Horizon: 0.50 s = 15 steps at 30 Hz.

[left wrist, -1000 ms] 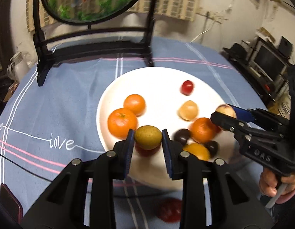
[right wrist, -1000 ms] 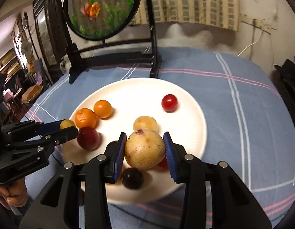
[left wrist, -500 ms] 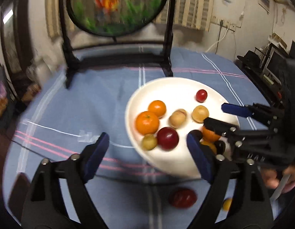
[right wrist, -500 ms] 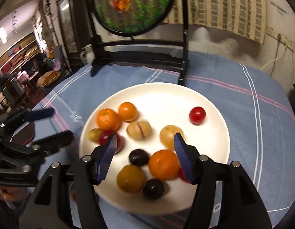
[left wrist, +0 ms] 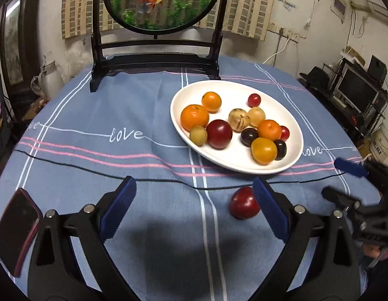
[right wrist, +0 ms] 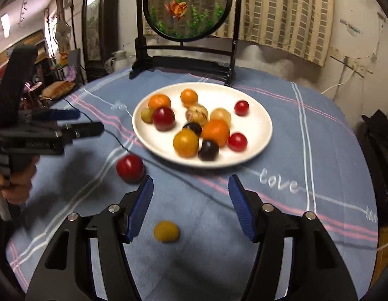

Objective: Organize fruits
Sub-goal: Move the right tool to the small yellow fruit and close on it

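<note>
A white plate [left wrist: 234, 89] on the blue cloth holds several fruits: oranges, red plums, dark plums, pale round fruits and a small green one [left wrist: 198, 135]. It also shows in the right wrist view [right wrist: 263, 123]. A red fruit [left wrist: 244, 203] lies on the cloth in front of the plate, also in the right wrist view [right wrist: 130, 168]. A small yellow fruit [right wrist: 166, 231] lies on the cloth between my right fingers. My left gripper [left wrist: 194, 210] is open and empty, the red fruit near its right finger. My right gripper [right wrist: 191, 208] is open and empty.
A black stand with a round goldfish picture [left wrist: 156, 50] stands at the back of the table. A phone [left wrist: 16, 225] lies at the front left edge. A thin black cable [left wrist: 93, 170] runs across the cloth before the plate.
Both grippers let go of their fruits onto the plate, opened wide and pulled back toward the front of the table. The plate now lies farther away.
</note>
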Motion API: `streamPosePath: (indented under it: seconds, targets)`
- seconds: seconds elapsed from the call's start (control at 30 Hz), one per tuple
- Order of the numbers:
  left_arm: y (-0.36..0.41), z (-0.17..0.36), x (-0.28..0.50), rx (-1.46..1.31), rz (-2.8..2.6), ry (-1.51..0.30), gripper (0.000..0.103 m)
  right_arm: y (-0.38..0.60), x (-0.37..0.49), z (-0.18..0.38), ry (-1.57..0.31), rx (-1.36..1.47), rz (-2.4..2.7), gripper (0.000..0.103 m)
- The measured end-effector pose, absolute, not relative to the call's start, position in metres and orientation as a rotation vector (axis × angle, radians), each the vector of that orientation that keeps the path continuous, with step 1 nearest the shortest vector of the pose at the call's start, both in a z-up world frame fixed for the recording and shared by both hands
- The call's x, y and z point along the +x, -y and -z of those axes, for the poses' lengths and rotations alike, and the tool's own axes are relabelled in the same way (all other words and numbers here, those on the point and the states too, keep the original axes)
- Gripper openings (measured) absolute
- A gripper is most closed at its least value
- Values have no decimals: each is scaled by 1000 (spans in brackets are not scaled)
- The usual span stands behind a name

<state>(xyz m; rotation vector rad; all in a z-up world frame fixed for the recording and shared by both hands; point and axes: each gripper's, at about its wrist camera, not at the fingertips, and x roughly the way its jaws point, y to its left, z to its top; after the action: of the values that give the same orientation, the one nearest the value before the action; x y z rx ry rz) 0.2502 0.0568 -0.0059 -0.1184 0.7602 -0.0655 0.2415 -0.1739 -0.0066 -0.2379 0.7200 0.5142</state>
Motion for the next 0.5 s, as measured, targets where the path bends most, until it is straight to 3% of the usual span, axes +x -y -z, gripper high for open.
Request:
streamPosePath:
  seconds: [0.33,0.5]
  targets:
    - [-44,7,240,-93,41,-731,96,152,226,42,-846,-285,-518,62]
    - [-46,9,242,-97,38,-742,96,151,230,52,-899,-269,-525,52]
